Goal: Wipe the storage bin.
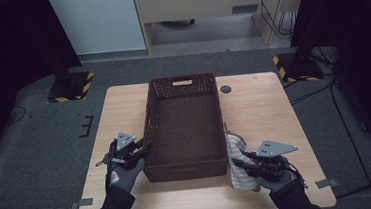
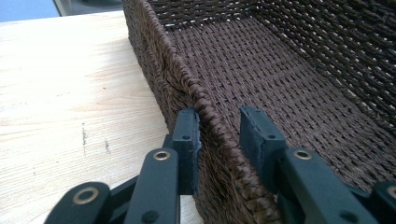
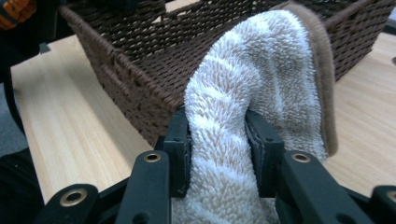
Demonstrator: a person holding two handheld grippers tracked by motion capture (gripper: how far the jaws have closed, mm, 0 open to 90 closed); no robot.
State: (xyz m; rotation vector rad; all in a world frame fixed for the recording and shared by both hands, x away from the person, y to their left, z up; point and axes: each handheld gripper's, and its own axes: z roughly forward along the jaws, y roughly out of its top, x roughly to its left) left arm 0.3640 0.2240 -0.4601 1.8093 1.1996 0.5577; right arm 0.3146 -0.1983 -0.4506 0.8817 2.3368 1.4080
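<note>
From the high view, a dark brown woven basket point(image 1: 184, 127) stands lengthwise in the middle of the wooden bench point(image 1: 264, 108), and its inside holds nothing. The left gripper point(image 1: 145, 146) is at the basket's left wall near the front corner. The right gripper point(image 1: 238, 161) is by the front right corner, holding a pale towel point(image 1: 237, 153) that rests against the outside of the basket's right wall.

In the left gripper view, the jaws stand apart astride the basket's rim point(image 2: 205, 116), one outside the wall and one inside; the outer jaw touches the weave, the inner one stands clear of it. The basket's floor point(image 2: 280, 74) lies bare.

In the right gripper view, the jaws are clamped on a bunched fold of the fluffy white towel point(image 3: 243, 93), which has a tan edge. The towel rises in front of the basket point(image 3: 130, 60), outside it.
</note>
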